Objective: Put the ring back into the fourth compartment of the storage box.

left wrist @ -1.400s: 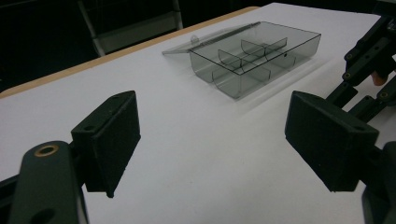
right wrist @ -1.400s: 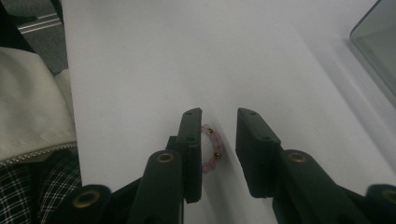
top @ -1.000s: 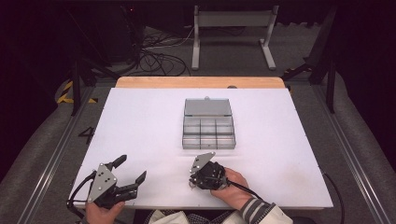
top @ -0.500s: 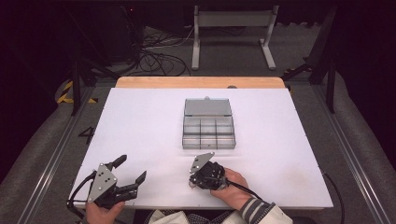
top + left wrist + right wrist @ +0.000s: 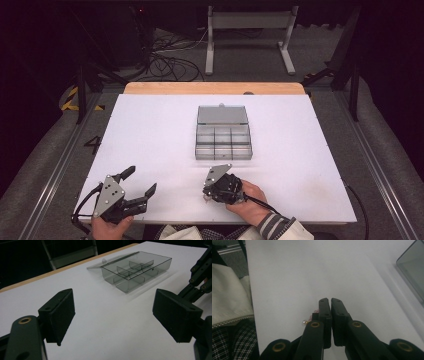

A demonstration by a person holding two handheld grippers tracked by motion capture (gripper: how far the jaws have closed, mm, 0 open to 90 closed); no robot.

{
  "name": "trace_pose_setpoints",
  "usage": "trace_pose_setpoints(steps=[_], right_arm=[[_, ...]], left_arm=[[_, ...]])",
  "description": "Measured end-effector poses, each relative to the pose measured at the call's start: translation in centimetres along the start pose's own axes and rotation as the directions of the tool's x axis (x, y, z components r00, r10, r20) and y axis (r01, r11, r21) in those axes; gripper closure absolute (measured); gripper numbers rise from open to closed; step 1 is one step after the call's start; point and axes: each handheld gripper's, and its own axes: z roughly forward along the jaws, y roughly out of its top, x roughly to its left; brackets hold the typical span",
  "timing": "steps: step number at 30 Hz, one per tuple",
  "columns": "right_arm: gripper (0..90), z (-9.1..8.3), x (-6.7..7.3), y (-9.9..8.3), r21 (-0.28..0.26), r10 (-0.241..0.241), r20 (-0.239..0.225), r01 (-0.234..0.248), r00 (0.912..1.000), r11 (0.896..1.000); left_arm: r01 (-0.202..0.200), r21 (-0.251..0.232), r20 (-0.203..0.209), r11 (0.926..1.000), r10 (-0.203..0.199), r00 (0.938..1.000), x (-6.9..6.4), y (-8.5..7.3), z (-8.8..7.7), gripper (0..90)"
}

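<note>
A clear grey compartment box [image 5: 223, 142] stands open at the table's middle, its lid [image 5: 222, 115] laid back toward the far side. It lies ahead in the left gripper view [image 5: 136, 271], and its corner [image 5: 413, 272] shows in the right gripper view. My left gripper [image 5: 142, 179] rests near the front edge, its jaws wide open [image 5: 117, 315] with nothing between them. My right gripper [image 5: 206, 192] sits just in front of the box, jaws shut together [image 5: 329, 301]. A tiny pale thing with a gold bead [image 5: 306, 321] lies beside its left jaw; I cannot tell if it is pinched.
The white table top [image 5: 150, 135] has a wooden strip [image 5: 215, 88] along its far edge. Beyond it are a metal stand [image 5: 247, 30] and floor cables [image 5: 165, 60]. The person's pale, checked clothing [image 5: 229, 315] is at the table's near edge.
</note>
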Motion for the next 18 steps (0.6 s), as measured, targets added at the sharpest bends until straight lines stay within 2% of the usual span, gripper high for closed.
trace_pose_setpoints(steps=[18], right_arm=[[88.2, -2.3, 0.1, 0.6, -0.086, -0.007, 0.029, 0.009, 0.9996, 0.996]], left_arm=[[-0.001, 0.000, -0.001, 1.0000, 0.001, 1.0000, 0.0, 0.0, 0.0, 18.7]])
